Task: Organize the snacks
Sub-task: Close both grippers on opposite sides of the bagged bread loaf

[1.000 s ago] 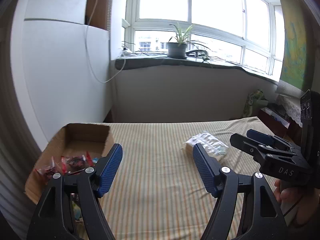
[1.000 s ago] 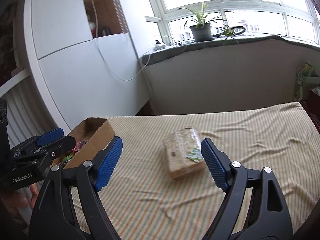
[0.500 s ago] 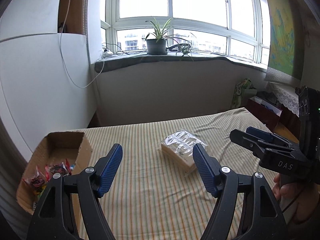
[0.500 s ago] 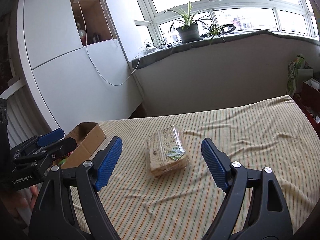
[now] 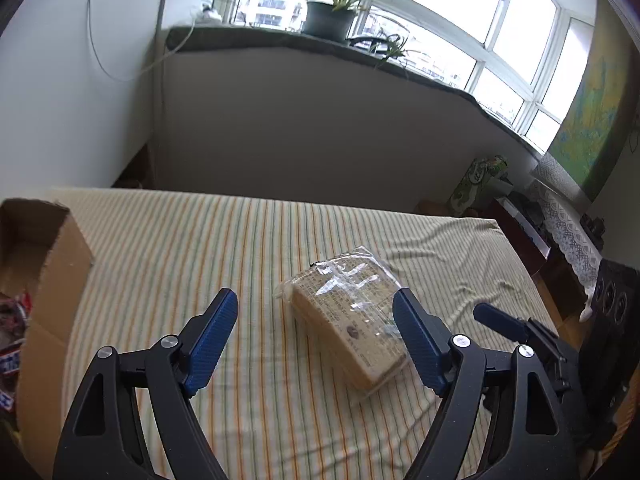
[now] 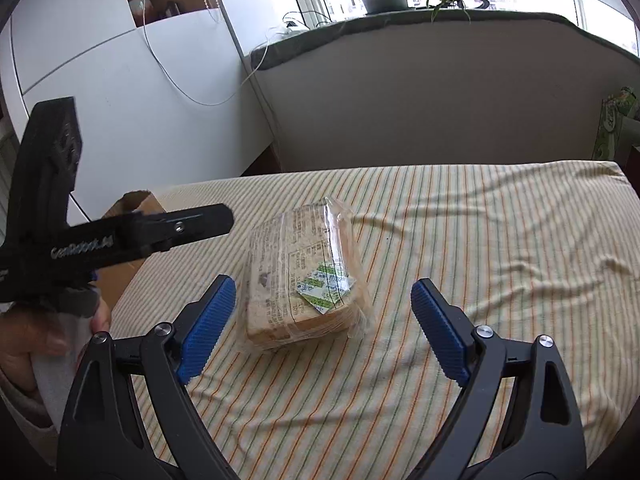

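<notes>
Approach is the step in hand: the wrapped snack pack (image 6: 302,280) lies flat on the striped cloth (image 6: 480,240), right of the cardboard box (image 5: 52,264). Both the left gripper (image 5: 316,336) and the right gripper (image 6: 324,316) are opening wide, empty, pads clear of the wrap. Better that one claw straddle the pack's narrower sides squarely and sink low before it closes, since the loose film looks slippery.

**Readable text in view**

Only one clear string: "GenRobot.AI", white letters on the side of the left gripper (image 6: 316,320) body, seen blurred in the right wrist view. The wrapped snack pack (image 6: 300,276) carries dense small print plus a green-and-white striped sticker (image 6: 324,286), all too small to read. Green bag (image 5: 478,184) by the wall has white lettering, not legible. Wrappers in the cardboard box (image 5: 40,264) show letter fragments only.
</notes>
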Demonstrator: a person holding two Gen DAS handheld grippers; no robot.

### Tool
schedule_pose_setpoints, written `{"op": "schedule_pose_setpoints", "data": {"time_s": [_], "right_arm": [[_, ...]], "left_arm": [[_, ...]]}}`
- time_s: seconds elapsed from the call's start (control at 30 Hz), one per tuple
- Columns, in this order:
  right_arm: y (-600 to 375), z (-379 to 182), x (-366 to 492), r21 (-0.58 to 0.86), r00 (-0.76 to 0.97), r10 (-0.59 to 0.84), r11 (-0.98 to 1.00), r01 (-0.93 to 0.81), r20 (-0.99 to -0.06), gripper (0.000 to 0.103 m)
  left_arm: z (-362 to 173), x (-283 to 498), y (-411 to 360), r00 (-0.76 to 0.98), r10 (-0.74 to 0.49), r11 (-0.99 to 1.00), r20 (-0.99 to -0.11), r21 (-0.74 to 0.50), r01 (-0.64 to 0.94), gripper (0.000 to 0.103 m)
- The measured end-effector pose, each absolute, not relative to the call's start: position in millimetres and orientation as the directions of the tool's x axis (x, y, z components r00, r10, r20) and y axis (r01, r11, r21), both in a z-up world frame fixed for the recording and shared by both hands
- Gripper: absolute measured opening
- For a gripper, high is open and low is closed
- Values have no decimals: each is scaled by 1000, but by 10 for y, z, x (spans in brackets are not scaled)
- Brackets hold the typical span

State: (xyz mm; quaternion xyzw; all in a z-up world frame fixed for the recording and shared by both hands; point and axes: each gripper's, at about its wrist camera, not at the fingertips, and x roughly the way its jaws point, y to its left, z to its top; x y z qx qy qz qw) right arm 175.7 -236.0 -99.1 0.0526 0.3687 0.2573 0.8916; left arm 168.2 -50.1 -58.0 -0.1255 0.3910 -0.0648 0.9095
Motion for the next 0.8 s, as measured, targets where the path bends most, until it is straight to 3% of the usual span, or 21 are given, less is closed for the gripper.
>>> {"op": "schedule_pose_setpoints", "data": {"time_s": [0.17, 0.3, 0.8], "right_arm": [[-2306, -1215, 1903, 311, 541, 511, 852, -421, -668, 92], [-2302, -1341, 1998, 365, 482, 548, 829, -424, -684, 92], [-2279, -1345, 2032, 360, 476, 547, 828, -430, -689, 92]], "left_arm": [[-976, 2089, -467, 575, -329, 909, -749, -416, -21, 80], [-1180, 2163, -519, 561, -386, 885, -732, -466, 2, 83], [-1197, 2206, -515, 594, -396, 889, -700, -453, 58, 83]]}}
